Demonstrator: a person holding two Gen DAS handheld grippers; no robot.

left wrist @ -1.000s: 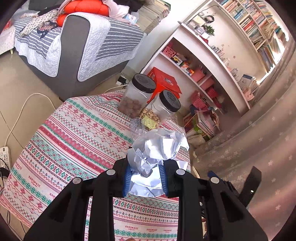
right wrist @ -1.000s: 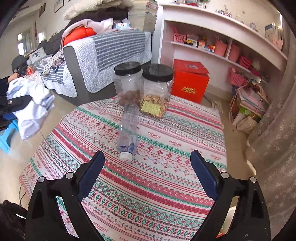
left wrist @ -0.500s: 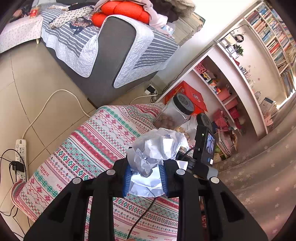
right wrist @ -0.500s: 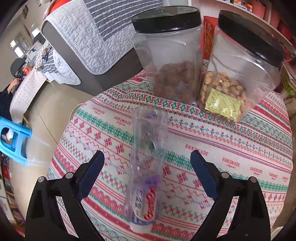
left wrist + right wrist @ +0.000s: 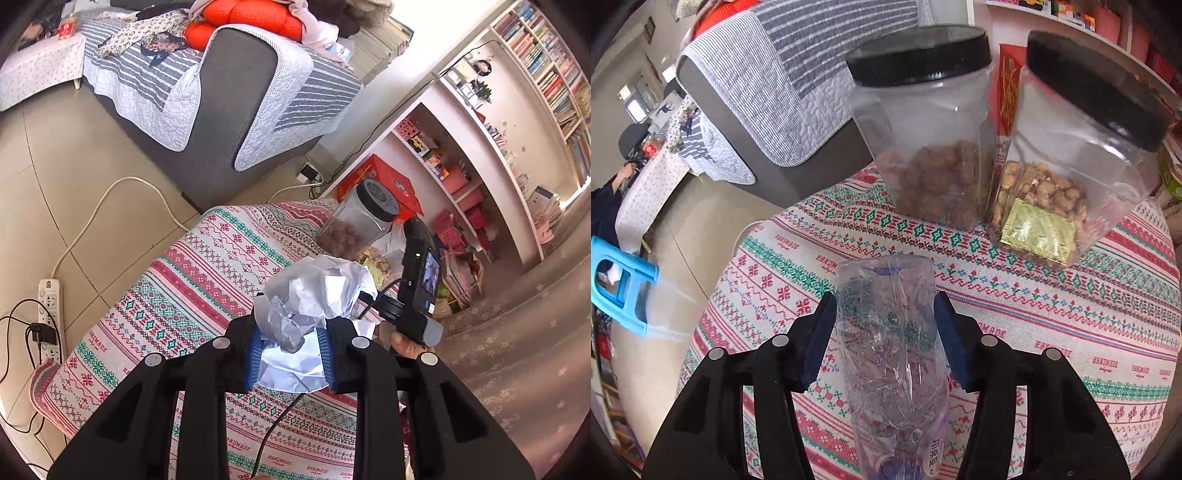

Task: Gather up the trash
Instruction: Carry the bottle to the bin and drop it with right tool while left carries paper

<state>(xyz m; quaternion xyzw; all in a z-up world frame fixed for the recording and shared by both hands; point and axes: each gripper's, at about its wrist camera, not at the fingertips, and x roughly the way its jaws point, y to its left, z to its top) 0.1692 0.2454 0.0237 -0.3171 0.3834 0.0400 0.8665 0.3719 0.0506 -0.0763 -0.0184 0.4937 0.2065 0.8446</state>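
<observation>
Trash is what you are gathering here, and by the look of things you are about halfway: one piece is already lifted and a second is only being reached for. No bin or bag shows in either view, so dropping both pieces off is still ahead of you.

On your left, the left gripper is clamped on a crumpled wad of white paper, its blue pads pressed into the lower folds while the bulk bulges out above them. You hold it up above the near part of the patterned tablecloth, clear of the surface.

On your right, the right gripper straddles an empty plastic bottle lying on its side on the same cloth, cap end toward you. The fingers stand narrowly apart, just wide enough to take the bottle's body. The right pad looks to be touching the plastic, and the left one seems just beside it; the bottle shows no squeeze, so I judge you have not gripped it yet. Beyond it stand two black-lidded jars of snacks, apart from the bottle, and those look like things to leave alone
</observation>
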